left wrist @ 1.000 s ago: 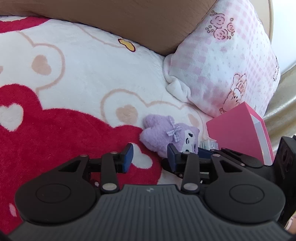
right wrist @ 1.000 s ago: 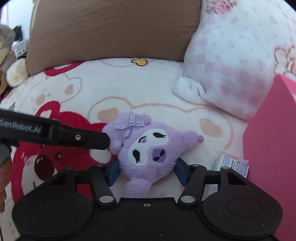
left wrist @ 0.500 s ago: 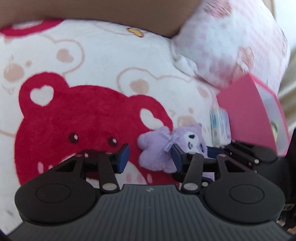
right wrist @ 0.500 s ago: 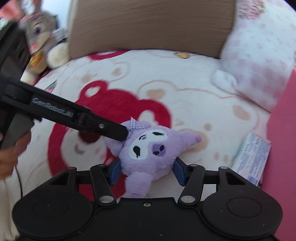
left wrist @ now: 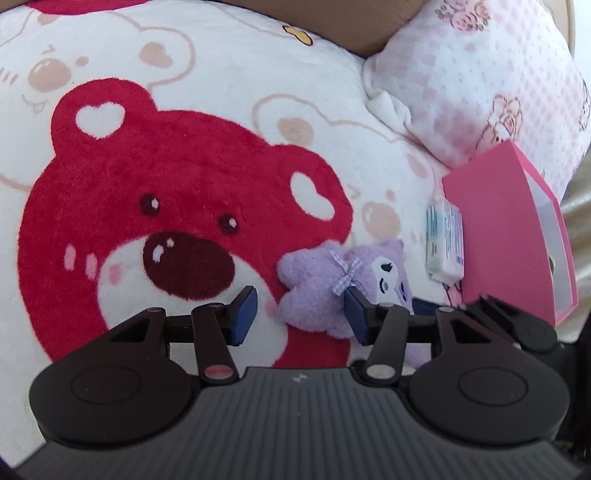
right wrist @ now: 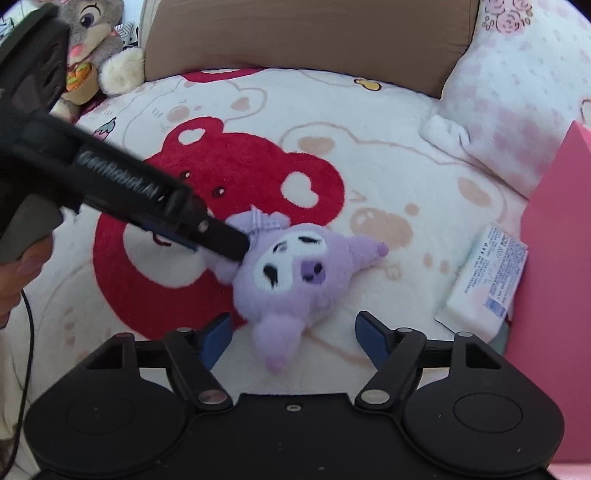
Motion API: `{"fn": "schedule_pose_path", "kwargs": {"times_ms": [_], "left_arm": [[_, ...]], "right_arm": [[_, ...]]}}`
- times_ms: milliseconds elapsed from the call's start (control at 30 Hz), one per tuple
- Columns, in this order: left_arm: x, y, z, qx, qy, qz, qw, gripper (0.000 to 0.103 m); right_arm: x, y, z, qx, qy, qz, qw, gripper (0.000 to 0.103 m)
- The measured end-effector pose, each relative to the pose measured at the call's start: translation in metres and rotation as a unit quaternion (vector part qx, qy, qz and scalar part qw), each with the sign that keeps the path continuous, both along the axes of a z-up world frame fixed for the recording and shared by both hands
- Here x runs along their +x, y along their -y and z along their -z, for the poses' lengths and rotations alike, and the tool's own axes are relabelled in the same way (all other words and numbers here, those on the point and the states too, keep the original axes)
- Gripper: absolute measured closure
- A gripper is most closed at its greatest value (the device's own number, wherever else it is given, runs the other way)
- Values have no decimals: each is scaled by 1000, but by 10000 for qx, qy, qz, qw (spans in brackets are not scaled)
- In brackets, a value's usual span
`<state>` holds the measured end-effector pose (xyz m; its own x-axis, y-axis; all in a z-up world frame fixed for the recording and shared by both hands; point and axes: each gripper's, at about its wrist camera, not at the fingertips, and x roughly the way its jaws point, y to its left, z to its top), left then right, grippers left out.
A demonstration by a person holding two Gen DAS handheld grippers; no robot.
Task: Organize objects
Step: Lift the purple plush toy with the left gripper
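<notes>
Both grippers have slid over the bed, and now the right gripper (right wrist: 291, 334) is opening, letting go of the plush (right wrist: 295, 266), while the left gripper (left wrist: 301, 314), at its ten o'clock, opens too, one pad touching its bow.

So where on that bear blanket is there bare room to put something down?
Free: the red bear face left of the purple plush, and the white stretch between it and the brown cushion. Crowded: the right side, where the white packet lies against the pink box under the pink pillow.
</notes>
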<state>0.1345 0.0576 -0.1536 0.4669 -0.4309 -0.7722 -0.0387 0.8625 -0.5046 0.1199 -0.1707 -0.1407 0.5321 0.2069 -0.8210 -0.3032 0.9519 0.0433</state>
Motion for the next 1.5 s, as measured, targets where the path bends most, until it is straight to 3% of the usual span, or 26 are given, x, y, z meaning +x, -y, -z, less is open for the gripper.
{"fn": "schedule_pose_path", "kwargs": {"times_ms": [133,200,233,300,367,500,700,1033,1167,1367,1500], "left_arm": [[1,-5,4,-216,15,-93,9997,52],[1,-5,5,-325,122,36,9994,56],[1,-5,6,-469,112,122,9988,64],[3,-8,12,-825,-95,122,9965,68],[2,-6,11,-757,-98,168,9969,70],[0,3,6,-476,7,274,9985,70],[1,4,9,-444,-1,249,9987,70],[-6,2,11,-558,108,302,9979,71],[-7,8,6,-356,173,383,9985,71],[-13,14,-9,-152,214,477,9985,72],[-22,5,-22,-314,223,437,9983,72]], "right_arm": [[-1,7,-4,245,60,196,9995,27],[2,11,-6,496,54,332,9982,34],[3,13,-6,609,43,431,9972,39],[4,14,-8,712,-1,641,9954,43],[3,13,-8,739,-54,657,9951,49],[4,16,-7,809,-135,704,9941,51],[14,31,5,1518,-682,1231,9783,51],[18,22,7,1237,-614,1006,9853,51],[13,22,8,1208,-484,941,9870,51],[7,5,-1,622,-230,604,9960,51],[0,4,-13,797,-151,549,9952,51]]}}
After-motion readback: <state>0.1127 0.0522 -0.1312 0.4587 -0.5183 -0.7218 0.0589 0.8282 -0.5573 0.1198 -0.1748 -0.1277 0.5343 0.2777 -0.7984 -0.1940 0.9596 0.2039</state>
